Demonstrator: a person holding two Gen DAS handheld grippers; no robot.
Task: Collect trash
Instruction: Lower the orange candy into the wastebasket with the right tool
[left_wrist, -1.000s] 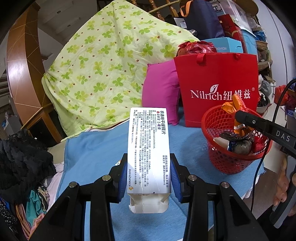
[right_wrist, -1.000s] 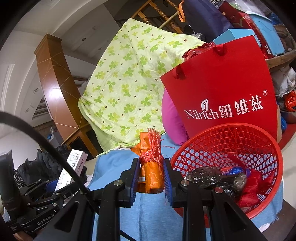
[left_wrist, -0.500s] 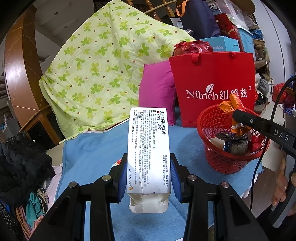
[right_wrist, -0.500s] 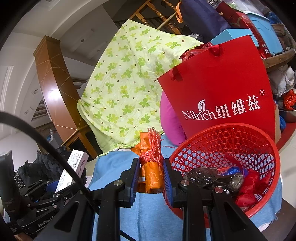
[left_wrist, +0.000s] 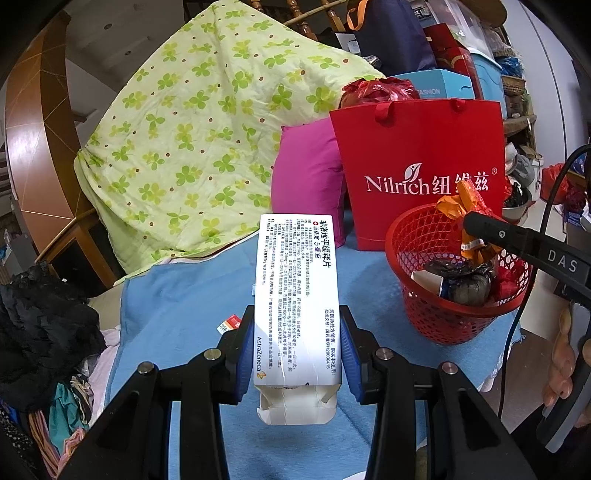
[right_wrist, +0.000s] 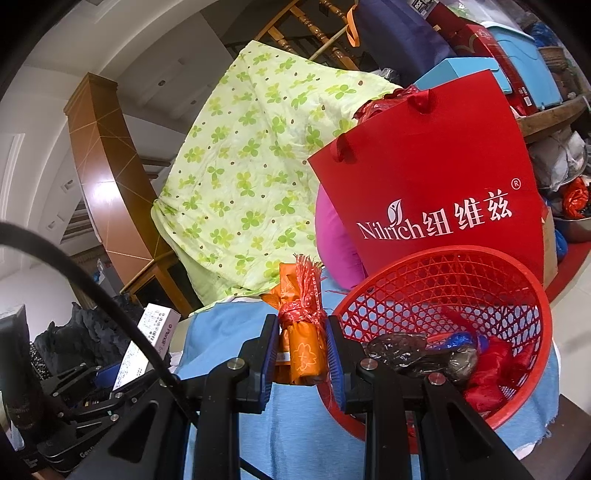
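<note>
A green clover-print quilt (left_wrist: 207, 147) drapes over the furniture at the back, the largest thing in both views. Below it a blue cloth (left_wrist: 184, 302) covers the table surface. A red paper bag (left_wrist: 424, 177) printed "Nilrich" stands upright at the far side of the cloth, with a magenta pillow (left_wrist: 306, 184) leaning just beside it. A heap of dark clothes (left_wrist: 40, 325) lies off the cloth's left edge.

In front of the bag sits a red mesh basket (right_wrist: 461, 280), already holding a dark crumpled bag (right_wrist: 417, 350) and red wrappers (right_wrist: 495, 365).

The left gripper (left_wrist: 297, 354) has its 2 blue-padded fingers closed on a white medicine box (left_wrist: 295, 295), which points away from the camera above the cloth, well left of the basket; the box's near end flap is torn open. The right gripper (right_wrist: 301, 350) clamps an orange wrapper bundle (right_wrist: 301, 332) tied with red string, held upright at the basket's left rim, partly over it in the left wrist view.

A small red-and-white scrap (left_wrist: 231, 323) lies on the cloth beside the left gripper's left finger.
</note>
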